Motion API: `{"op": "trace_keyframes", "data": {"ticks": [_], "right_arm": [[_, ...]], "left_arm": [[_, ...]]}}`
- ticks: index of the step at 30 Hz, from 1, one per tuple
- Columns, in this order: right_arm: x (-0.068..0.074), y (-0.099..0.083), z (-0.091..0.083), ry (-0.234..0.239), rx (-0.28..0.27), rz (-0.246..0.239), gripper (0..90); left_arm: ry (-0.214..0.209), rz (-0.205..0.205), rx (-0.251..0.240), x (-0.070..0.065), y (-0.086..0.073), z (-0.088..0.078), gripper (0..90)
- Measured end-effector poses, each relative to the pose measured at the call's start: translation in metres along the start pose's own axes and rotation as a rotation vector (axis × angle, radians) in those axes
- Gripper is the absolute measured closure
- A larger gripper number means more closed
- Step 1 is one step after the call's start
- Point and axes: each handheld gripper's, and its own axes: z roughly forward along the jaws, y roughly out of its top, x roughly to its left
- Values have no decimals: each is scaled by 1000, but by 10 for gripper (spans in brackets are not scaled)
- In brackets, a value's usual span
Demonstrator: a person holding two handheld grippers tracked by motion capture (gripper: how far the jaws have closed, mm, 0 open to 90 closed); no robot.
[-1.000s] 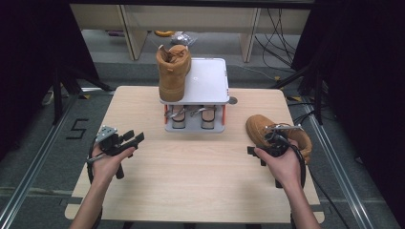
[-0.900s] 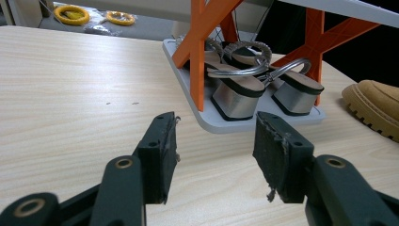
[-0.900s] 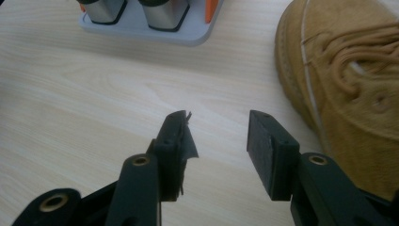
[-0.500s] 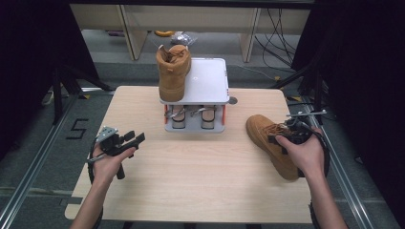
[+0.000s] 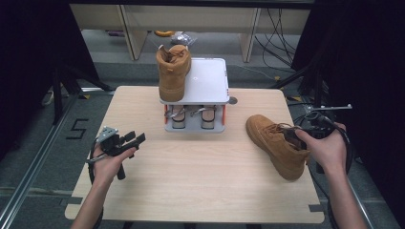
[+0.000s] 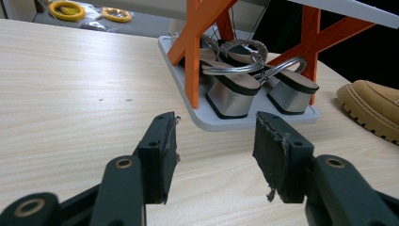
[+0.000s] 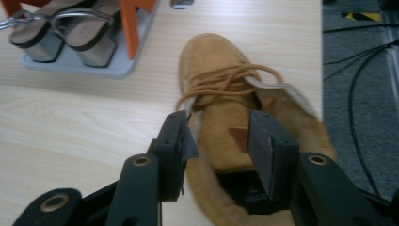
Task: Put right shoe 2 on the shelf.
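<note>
The right gripper (image 5: 305,136) grips the collar and tongue of a tan boot (image 5: 277,144), jaws clamped either side, palm curled over from the table's right edge. The boot's toe points away toward the shoe rack (image 5: 195,125) ahead. The left gripper (image 5: 130,141) hovers with jaws apart on nothing, aimed at the rack's sandals (image 6: 254,89), forearm resting low.

A: The worktop (image 5: 191,191) is pale wood grain, standing on a grey floor (image 5: 28,157) with a taped figure five (image 5: 76,129).

B: Black curtains (image 5: 363,71) hang on both sides. Behind, pale cabinet panels (image 5: 205,21) line the back, and black cables (image 5: 282,28) trail across the floor at right.
</note>
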Motion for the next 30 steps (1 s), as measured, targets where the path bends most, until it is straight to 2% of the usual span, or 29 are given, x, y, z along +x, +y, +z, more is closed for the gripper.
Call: {"op": "trace_keyframes", "data": {"ticks": [4, 6, 7, 8, 9, 10, 12, 13, 14, 15, 17, 18, 19, 20, 21, 22, 23, 24, 25, 26, 28, 30], "right_arm": [[-16, 2, 0, -46, 9, -7, 569], [-18, 2, 0, -60, 7, -12, 563], [-18, 2, 0, -61, 10, 12, 561], [-24, 3, 0, -67, 14, -33, 559], [-26, 3, 0, -76, 12, -38, 553], [-25, 2, 0, -82, 11, -1, 546], [-30, 2, 1, -97, 23, -18, 534], [-31, 0, 4, -105, 28, 3, 524], [-31, 0, 4, -105, 28, 3, 524], [-36, 1, 5, -105, 31, -39, 521], [-39, 0, 8, -105, 41, -33, 515], [-37, 0, 9, -118, 54, 14, 514], [-42, 0, 10, -116, 57, -35, 511], [-40, -1, 12, -128, 74, 14, 508], [-39, -1, 13, -137, 96, 34, 508], [-47, 0, 20, -130, 105, -25, 507], [-44, -1, 23, -133, 119, 32, 508], [-44, -1, 23, -133, 119, 32, 508], [-43, -1, 25, -134, 135, 66, 510], [-43, 0, 26, -124, 182, 86, 512], [-50, 1, 32, -119, 202, 42, 520], [-51, 2, 36, -121, 228, 47, 525]], "left_arm": [[6, 1, 3, 1, 1, -1, 488], [7, -1, 6, 1, 0, 0, 488], [7, -2, 7, 1, 0, 0, 488], [7, -3, 7, 1, 0, 0, 488], [7, -2, 6, 1, -1, 0, 488], [8, -2, 6, 1, -1, 0, 488], [7, -3, 5, 1, 0, 0, 488], [7, -2, 4, 1, 0, 0, 488], [7, -2, 4, 1, 0, 0, 488], [6, -4, 5, 1, 0, 0, 488], [6, -5, 7, 1, -1, 0, 488], [2, -5, 5, 1, -2, 1, 488], [4, -6, 9, 1, -2, 1, 488], [5, -6, 12, 1, -2, 1, 488], [5, -6, 14, 1, -2, 1, 488], [3, -3, 14, 0, -3, 2, 488], [3, -3, 14, 0, -3, 2, 488], [1, -3, 17, -1, -3, 2, 488], [-2, -3, 19, -1, -4, 3, 488], [-2, -3, 20, -1, -4, 3, 488], [-3, -3, 18, -2, -4, 3, 488], [-4, -4, 19, -3, -5, 4, 488]]}}
